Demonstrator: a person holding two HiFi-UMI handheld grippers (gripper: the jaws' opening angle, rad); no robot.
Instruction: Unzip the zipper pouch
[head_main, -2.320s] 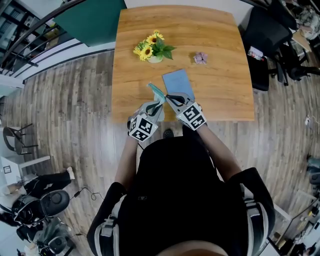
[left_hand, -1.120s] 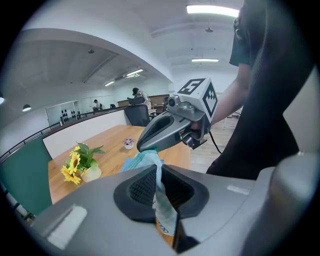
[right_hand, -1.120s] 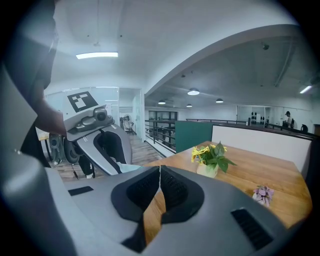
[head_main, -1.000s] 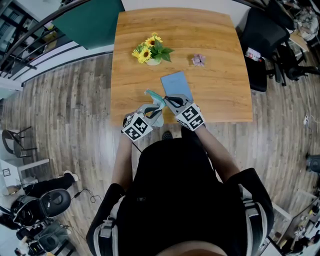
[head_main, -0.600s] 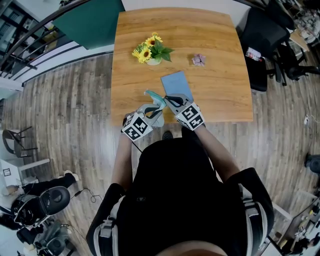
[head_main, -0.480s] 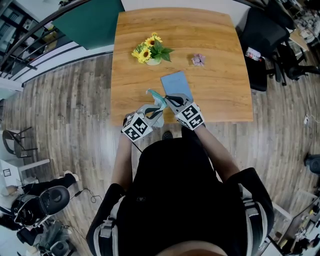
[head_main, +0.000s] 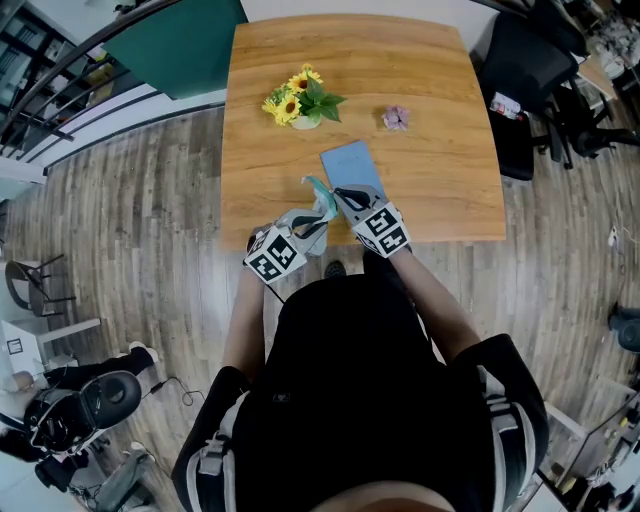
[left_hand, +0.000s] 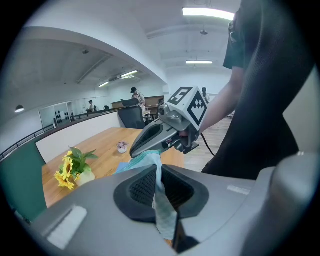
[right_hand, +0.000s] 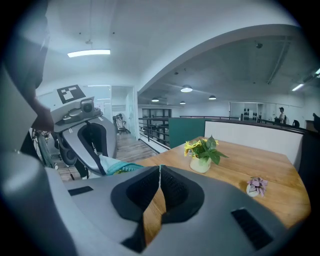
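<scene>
The teal zipper pouch (head_main: 318, 192) hangs in the air over the table's near edge, between both grippers. My left gripper (head_main: 322, 212) is shut on its lower part; in the left gripper view the fabric (left_hand: 161, 210) is pinched between the pads of my left gripper (left_hand: 159, 172). My right gripper (head_main: 336, 193) is shut at the pouch's top edge. From the left gripper view, the right gripper (left_hand: 136, 149) meets the pouch's upper end. In the right gripper view the right gripper (right_hand: 160, 172) has jaws closed on something thin, the pouch (right_hand: 120, 167) just beyond.
The wooden table (head_main: 430, 190) carries a sunflower pot (head_main: 304, 100), a small purple flower (head_main: 396, 117) and a flat blue rectangle (head_main: 352, 163) just beyond the grippers. Black office chairs (head_main: 540, 90) stand to the right. Wooden floor surrounds the table.
The pouch's far end has swung right, toward the right gripper, and the pouch stands more upright. Both grippers stay closed and nearly in place.
</scene>
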